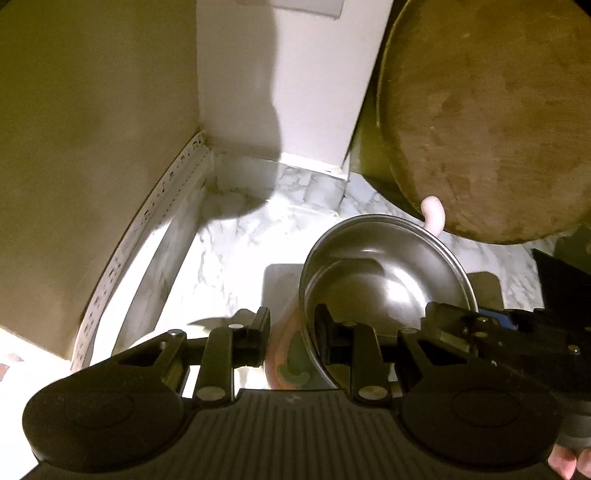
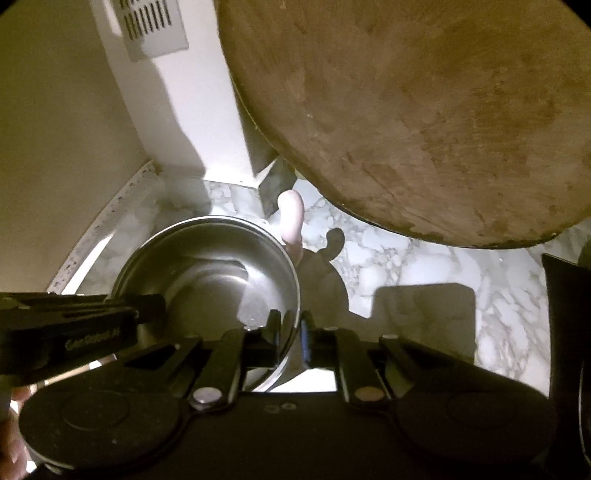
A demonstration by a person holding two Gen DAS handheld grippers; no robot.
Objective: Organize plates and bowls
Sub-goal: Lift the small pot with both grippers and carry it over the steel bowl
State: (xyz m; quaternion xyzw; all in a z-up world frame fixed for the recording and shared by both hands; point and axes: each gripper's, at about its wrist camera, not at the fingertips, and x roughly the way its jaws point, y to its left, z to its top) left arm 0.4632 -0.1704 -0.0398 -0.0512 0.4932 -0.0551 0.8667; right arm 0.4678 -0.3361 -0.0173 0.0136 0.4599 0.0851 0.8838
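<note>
A shiny steel bowl [image 1: 384,273] hangs over the marble counter [image 1: 229,251], gripped on two sides. In the left wrist view my left gripper [image 1: 291,332] is shut on the bowl's near-left wall, one finger inside and one outside. An orange patterned thing [image 1: 284,365] shows between those fingers, against the bowl's outside; I cannot tell whether it is gripped too. In the right wrist view my right gripper [image 2: 290,332] is shut tightly on the steel bowl's [image 2: 207,273] near-right rim. The left gripper's body [image 2: 74,332] enters there from the left.
A large round wooden board [image 2: 424,110] leans close over the bowl at the upper right. A pale pink rounded object [image 2: 291,214] stands behind the bowl. A white box with a vent [image 2: 155,22] fills the back corner between beige walls. A black object [image 2: 565,314] is at the right edge.
</note>
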